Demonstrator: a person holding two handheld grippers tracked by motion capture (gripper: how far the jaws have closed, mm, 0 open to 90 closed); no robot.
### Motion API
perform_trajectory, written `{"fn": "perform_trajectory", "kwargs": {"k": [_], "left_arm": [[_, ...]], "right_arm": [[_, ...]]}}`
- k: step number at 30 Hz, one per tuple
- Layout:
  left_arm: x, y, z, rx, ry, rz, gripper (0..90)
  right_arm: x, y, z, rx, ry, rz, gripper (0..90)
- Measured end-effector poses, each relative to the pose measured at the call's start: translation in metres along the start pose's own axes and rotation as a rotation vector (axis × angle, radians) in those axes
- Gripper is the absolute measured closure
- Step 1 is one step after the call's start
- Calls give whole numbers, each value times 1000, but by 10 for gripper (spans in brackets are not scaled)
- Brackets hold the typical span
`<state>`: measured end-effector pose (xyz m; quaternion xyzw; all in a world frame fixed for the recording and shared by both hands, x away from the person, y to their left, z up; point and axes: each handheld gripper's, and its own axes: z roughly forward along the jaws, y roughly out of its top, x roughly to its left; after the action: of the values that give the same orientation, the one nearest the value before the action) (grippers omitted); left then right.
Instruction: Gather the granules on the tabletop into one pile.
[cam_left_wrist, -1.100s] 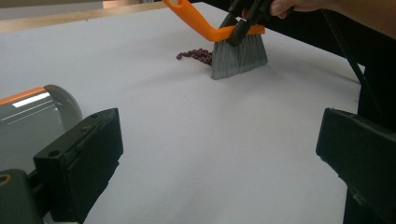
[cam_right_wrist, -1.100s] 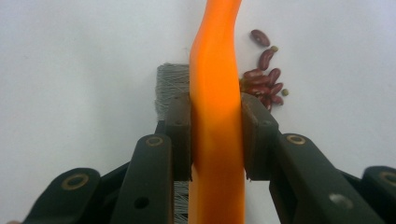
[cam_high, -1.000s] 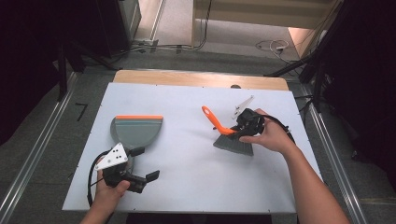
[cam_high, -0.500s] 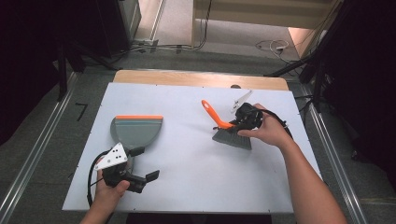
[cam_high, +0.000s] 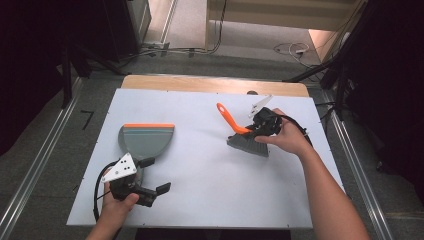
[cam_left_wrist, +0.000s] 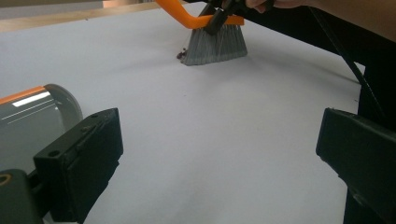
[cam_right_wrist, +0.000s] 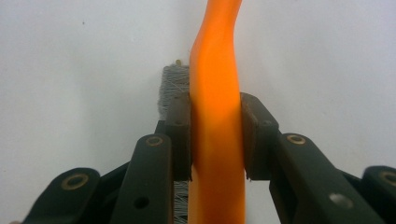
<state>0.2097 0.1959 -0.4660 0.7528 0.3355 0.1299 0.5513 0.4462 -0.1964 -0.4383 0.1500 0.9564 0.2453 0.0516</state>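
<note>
Left tongs (cam_high: 159, 192) at lower left of the high view, jaws wide apart, nothing between them, hovering over the white desk (cam_high: 200, 170). Just beyond, grey dustpan (cam_high: 145, 141) with orange edge lies flat, left of centre. Farther, right of centre, right tongs (cam_high: 253, 131) clamped on the brush (cam_high: 245, 136) by its orange handle (cam_right_wrist: 215, 116); grey bristles touch the desk. Small dark crumbs (cam_left_wrist: 180, 54) beside the bristles.
</note>
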Motion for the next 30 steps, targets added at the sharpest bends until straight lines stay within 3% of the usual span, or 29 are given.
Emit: {"fn": "perform_trajectory", "kwargs": {"k": [12, 14, 20, 26, 30], "left_arm": [[1, 0, 0, 1, 0, -1, 14], [1, 0, 0, 1, -1, -3, 14], [1, 0, 0, 2, -2, -1, 14], [1, 0, 1, 2, -2, 1, 14], [0, 0, 1, 5, -2, 5, 14]], "right_arm": [[0, 3, -1, -1, -24, -20, 671], [1, 4, -3, -1, -8, -33, 672], [7, 5, -12, 7, 1, -6, 677], [8, 10, -34, -67, 7, 68, 678], [15, 20, -35, -70, 28, 197, 678]]}}
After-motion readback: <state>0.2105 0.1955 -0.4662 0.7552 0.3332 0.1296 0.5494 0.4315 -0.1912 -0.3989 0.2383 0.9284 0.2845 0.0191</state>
